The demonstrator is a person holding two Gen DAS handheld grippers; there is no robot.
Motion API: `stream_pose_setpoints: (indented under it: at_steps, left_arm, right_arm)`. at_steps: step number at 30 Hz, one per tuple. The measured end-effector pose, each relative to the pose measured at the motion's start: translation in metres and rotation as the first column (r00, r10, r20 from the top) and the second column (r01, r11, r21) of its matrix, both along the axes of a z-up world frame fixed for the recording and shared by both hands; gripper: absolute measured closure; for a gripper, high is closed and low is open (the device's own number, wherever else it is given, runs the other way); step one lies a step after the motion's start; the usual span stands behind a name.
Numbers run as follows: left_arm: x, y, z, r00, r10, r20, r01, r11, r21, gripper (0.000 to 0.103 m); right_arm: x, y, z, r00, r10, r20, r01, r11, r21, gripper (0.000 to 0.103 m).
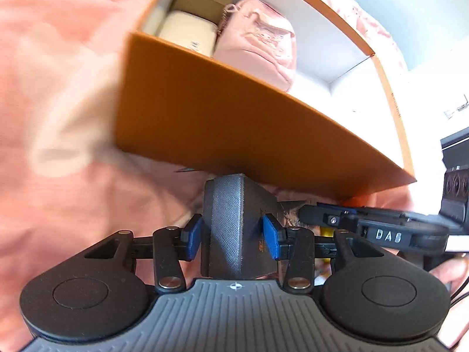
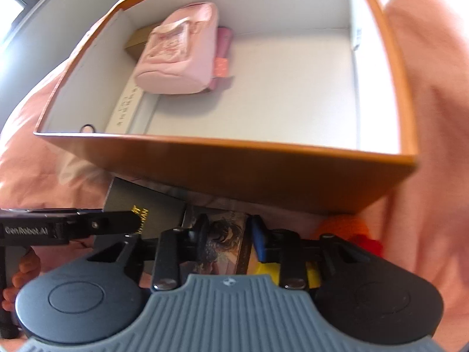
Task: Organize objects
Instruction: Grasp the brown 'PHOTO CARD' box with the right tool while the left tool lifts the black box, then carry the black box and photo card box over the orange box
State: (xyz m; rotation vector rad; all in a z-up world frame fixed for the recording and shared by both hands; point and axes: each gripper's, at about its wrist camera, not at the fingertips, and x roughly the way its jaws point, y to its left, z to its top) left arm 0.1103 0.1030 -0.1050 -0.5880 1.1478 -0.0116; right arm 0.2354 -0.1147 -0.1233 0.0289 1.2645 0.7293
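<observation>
An orange box (image 1: 205,123) with a white inside stands on pink bedding; it also shows in the right wrist view (image 2: 234,164). Inside lie a pink pouch (image 1: 261,38), a cream case (image 1: 187,32) and a brown carton (image 1: 199,0). My left gripper (image 1: 233,236) is shut on a dark grey box (image 1: 231,223), held just below the orange box's near wall. My right gripper (image 2: 227,240) is shut on a picture-covered box (image 2: 222,246), also just below that wall. The dark grey box shows in the right wrist view (image 2: 137,205), with the left gripper's arm across it.
Pink bedding (image 1: 58,88) surrounds the box. A yellow object (image 2: 263,270) and an orange object (image 2: 348,228) lie under my right gripper. The right half of the orange box floor (image 2: 293,88) is bare white. A dark device (image 1: 457,158) sits at the right edge.
</observation>
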Motion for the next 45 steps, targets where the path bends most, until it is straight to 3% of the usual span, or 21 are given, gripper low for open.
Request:
stream_pose_setpoints:
  at_steps: [6,14,17,20,23,27,31,34,39,41,45]
  left_arm:
    - [-0.023,0.013,0.010,0.999,0.027,-0.047,-0.024,0.997,0.067,0.053]
    - [-0.026,0.026,0.004,0.997,0.055,-0.048,-0.052,0.997,0.050,0.053]
    - [-0.020,0.032,0.001,0.997,0.058,-0.051,-0.056,0.998,0.040,0.053]
    - [-0.014,0.027,-0.002,0.997,0.055,-0.058,-0.054,0.998,0.026,0.052]
    - [-0.016,0.026,-0.001,0.997,0.061,-0.052,-0.060,0.998,0.026,0.052]
    - [-0.018,0.021,0.005,0.998,0.054,-0.027,-0.053,0.998,0.024,0.058]
    - [-0.017,0.015,0.004,0.999,0.032,-0.016,-0.032,0.998,0.046,0.059]
    - [-0.015,0.017,0.000,0.999,0.040,-0.020,-0.039,0.999,0.032,0.059]
    - [-0.013,0.018,-0.008,0.999,0.030,-0.027,-0.030,0.999,-0.032,0.060]
    - [-0.014,0.015,-0.007,0.999,0.028,-0.015,-0.029,0.999,-0.020,0.061]
    - [-0.017,0.015,0.000,1.000,0.028,0.008,-0.028,0.999,-0.019,0.062]
  right_arm:
    - [-0.006,0.020,-0.001,1.000,0.030,-0.003,-0.030,1.000,-0.005,0.071]
    - [-0.001,0.014,-0.016,0.983,0.025,-0.184,-0.032,0.999,-0.036,0.055]
    - [-0.002,0.017,-0.022,0.980,0.019,-0.198,-0.026,0.999,-0.028,0.051]
    - [-0.004,0.019,-0.021,0.984,0.010,-0.180,-0.014,1.000,-0.023,0.056]
    - [-0.012,0.020,-0.010,0.990,0.025,-0.140,-0.028,0.999,-0.022,0.069]
    - [-0.026,0.020,0.012,0.994,0.060,-0.091,-0.060,0.998,-0.001,0.077]
    - [-0.032,0.029,0.018,0.993,0.083,-0.079,-0.081,0.996,0.021,0.079]
    - [-0.030,0.039,0.010,0.989,0.084,-0.119,-0.078,0.996,0.052,0.078]
    - [-0.034,0.047,0.011,0.992,0.094,-0.089,-0.092,0.995,0.029,0.078]
    - [-0.037,0.045,0.011,0.993,0.096,-0.062,-0.098,0.995,-0.027,0.077]
    - [-0.037,0.035,0.013,0.995,0.090,-0.054,-0.090,0.996,-0.008,0.078]
